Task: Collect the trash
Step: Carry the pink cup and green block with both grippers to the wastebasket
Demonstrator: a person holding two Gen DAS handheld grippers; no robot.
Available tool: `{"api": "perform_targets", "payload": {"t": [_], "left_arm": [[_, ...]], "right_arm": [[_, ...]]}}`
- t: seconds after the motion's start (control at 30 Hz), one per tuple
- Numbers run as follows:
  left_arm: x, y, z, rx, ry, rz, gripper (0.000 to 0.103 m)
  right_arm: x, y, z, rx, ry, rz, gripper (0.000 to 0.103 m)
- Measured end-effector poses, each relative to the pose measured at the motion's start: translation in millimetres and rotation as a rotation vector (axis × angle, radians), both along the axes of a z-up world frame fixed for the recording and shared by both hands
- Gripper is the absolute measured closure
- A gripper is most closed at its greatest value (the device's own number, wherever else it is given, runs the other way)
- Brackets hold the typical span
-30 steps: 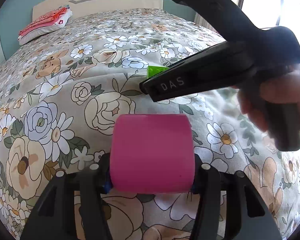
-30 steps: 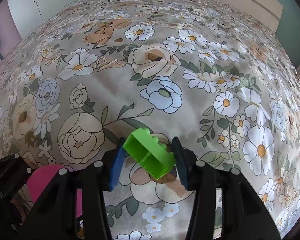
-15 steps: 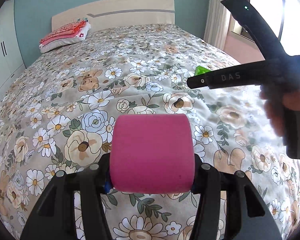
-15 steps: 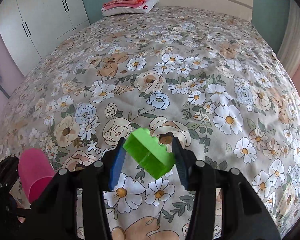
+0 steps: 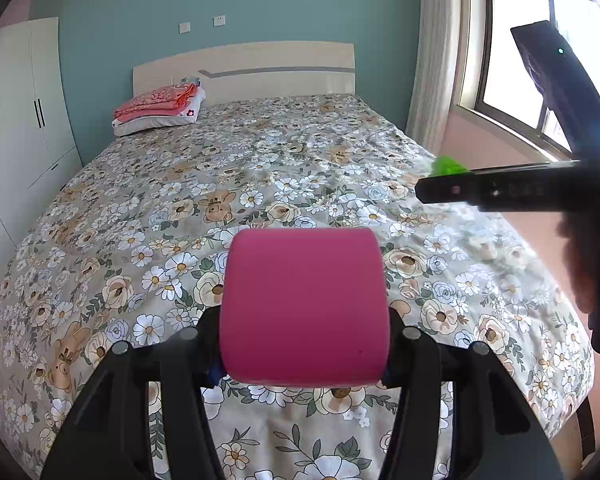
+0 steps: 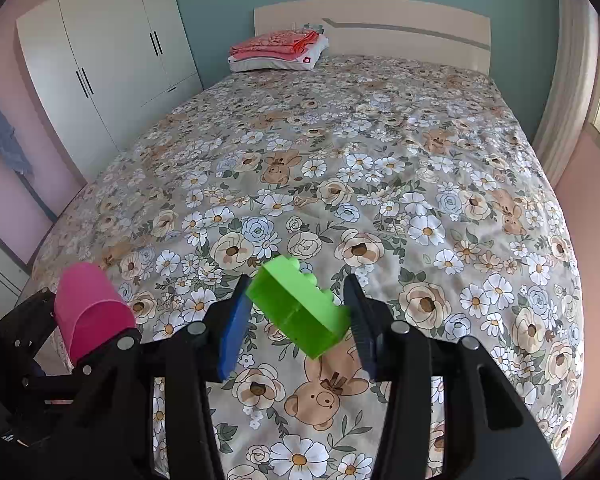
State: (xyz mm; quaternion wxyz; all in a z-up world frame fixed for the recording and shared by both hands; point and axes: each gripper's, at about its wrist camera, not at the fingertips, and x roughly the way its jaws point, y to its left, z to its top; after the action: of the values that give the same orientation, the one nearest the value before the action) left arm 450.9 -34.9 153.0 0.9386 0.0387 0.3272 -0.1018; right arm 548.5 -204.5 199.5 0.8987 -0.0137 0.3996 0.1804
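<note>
We saw our left gripper (image 5: 304, 344) clamped on a smooth pink plastic cup (image 5: 304, 306) held sideways between its jaws, its inside hidden from us. Our right gripper (image 6: 298, 316) was closed on a bright green studded plastic building block (image 6: 300, 310), tilted between the blue pads (image 6: 232, 332). Both were held above the floral bedspread (image 6: 380, 184), the right gripper up and right of the left.

The bed (image 5: 260, 184) is viewed lengthwise from above its foot by both wrist cameras, each aimed along its own fingers toward the headboard (image 6: 380, 28). The left view is set further left. Bedspread, headboard and folded bedding (image 5: 160, 108) are shared by both views.
</note>
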Motion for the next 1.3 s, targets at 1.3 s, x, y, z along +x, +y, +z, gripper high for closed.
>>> {"api": "perform_targets", "payload": {"t": [1.3], "left_arm": [[-282, 33, 73, 0.062, -0.117, -0.003, 0.047]], "right_arm": [[-406, 47, 37, -0.170, -0.218, 0.173, 0.055]]}}
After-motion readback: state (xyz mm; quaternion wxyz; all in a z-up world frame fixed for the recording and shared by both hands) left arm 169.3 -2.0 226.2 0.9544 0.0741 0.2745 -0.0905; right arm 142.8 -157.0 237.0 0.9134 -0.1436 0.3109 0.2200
